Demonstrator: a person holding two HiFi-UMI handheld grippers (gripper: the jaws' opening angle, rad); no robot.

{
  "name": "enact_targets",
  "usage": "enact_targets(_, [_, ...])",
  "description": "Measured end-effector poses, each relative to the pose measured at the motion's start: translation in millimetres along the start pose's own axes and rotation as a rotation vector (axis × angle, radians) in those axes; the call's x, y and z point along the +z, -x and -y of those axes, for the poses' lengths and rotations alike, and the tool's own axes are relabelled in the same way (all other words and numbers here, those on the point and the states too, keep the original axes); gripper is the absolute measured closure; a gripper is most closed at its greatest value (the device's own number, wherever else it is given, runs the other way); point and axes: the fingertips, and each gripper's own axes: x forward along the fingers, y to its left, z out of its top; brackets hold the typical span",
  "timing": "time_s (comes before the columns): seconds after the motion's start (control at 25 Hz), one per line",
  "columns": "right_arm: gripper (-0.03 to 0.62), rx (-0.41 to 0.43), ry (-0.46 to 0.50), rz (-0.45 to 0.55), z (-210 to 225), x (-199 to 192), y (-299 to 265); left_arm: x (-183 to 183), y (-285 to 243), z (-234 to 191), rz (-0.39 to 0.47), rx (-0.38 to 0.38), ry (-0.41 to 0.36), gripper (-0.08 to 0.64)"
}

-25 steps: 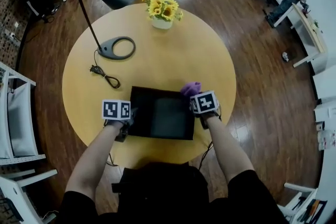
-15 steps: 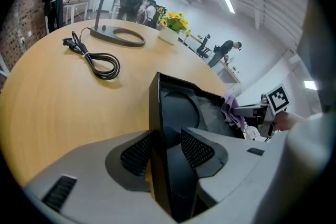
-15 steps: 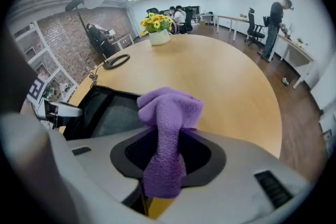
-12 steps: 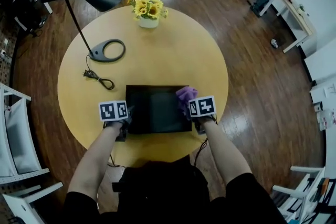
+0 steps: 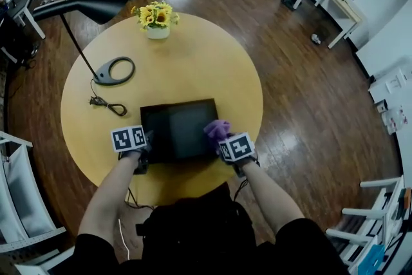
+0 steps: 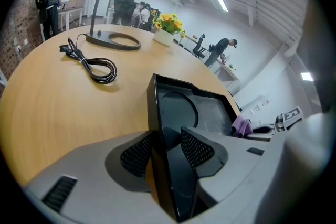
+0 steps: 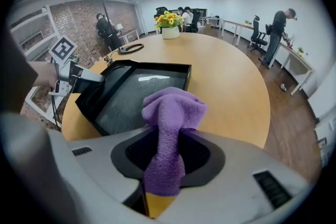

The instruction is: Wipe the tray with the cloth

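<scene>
Jaws of left gripper tight on tray wall, of right gripper around purple cloth.

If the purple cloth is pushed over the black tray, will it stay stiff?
Probably floppy: the purple cloth bunches and droops beyond the right claw, which has just closed further on it. Likely light, so it should drag and fold across the tray. The left claw clamps its wall, so it should hardly shift.
</scene>
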Motion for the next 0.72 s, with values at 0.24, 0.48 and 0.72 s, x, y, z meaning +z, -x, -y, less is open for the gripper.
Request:
enact_targets(0.24, [0.471, 0.072, -0.151, 0.020, -5, -19, 6, -2, -5, -1, 0.003, -0.017, 0.043, 0.390])
enact_targets(0.48, [0.480, 0.074, -0.159, 0.035, -2, -23, 3, -4, -7, 1, 0.005, -0.019, 0.068, 0.390])
enact_targets(0.72, [0.488, 0.062, -0.045, -0.010, 16, -6, 2, -19, 8, 6, 0.030, 0.012, 0.139, 0.399])
